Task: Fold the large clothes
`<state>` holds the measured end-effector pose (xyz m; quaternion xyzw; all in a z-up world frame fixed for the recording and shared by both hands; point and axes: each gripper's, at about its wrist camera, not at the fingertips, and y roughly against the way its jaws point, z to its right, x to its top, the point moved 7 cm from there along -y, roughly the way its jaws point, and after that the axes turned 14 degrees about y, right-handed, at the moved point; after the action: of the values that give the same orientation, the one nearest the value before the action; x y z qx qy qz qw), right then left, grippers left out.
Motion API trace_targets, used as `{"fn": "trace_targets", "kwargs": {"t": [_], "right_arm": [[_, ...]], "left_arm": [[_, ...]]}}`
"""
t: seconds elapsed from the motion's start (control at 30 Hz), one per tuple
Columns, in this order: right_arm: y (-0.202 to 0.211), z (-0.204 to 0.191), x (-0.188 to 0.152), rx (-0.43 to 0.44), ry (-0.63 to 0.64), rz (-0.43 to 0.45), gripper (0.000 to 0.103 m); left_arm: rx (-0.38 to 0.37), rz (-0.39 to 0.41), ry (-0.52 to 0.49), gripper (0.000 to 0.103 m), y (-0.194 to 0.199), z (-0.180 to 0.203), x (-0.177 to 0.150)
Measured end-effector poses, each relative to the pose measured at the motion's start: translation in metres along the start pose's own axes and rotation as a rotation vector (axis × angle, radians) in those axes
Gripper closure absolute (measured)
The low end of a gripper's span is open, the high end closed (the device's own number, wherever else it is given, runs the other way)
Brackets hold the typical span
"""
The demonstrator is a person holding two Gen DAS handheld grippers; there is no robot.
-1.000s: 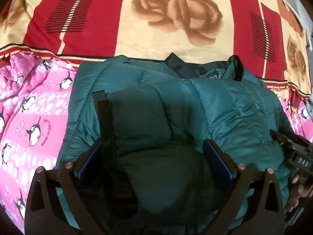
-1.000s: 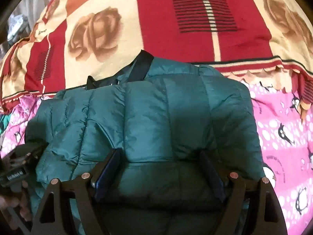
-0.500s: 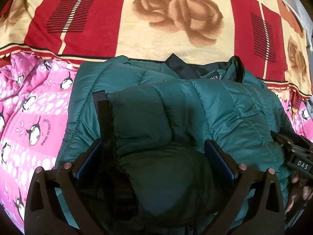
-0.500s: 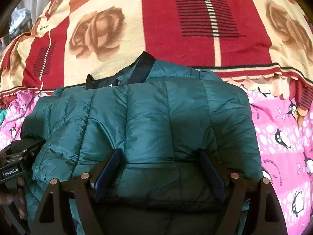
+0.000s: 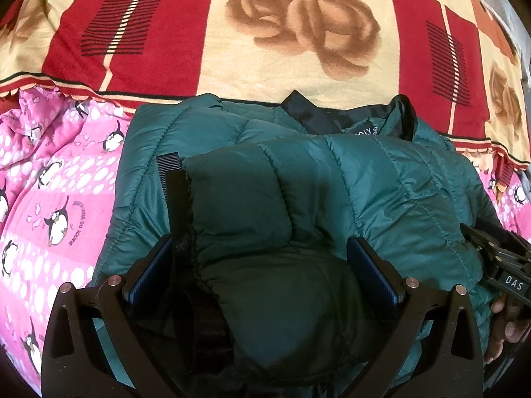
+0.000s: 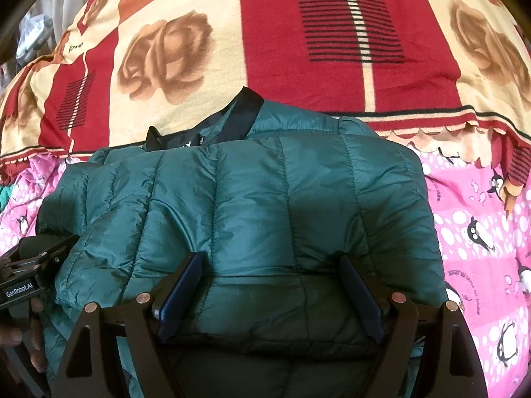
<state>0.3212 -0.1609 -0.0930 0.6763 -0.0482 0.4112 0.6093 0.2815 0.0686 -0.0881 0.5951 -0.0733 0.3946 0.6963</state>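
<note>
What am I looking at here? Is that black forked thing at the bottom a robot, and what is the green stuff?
No robot: a person holds handheld tongs in each hand, with a camera looking along the two fingers. One picture comes from the left tongs, the other from the right tongs. Both stand open, straddling a green puffer jacket, already partly folded, with its dark collar at the far end. It lies on a pink penguin sheet, beside a red and cream rose blanket. Neither tongs grips anything.
</note>
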Motion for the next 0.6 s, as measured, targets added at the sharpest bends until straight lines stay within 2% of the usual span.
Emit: {"fn": "trace_targets", "kwargs": {"t": [0.6], "right_arm": [[-0.0001,0.0004,0.0003,-0.001,0.0,0.0,0.02]], "left_arm": [[0.002,0.006,-0.002,0.001,0.0002,-0.0003,-0.0002]]}}
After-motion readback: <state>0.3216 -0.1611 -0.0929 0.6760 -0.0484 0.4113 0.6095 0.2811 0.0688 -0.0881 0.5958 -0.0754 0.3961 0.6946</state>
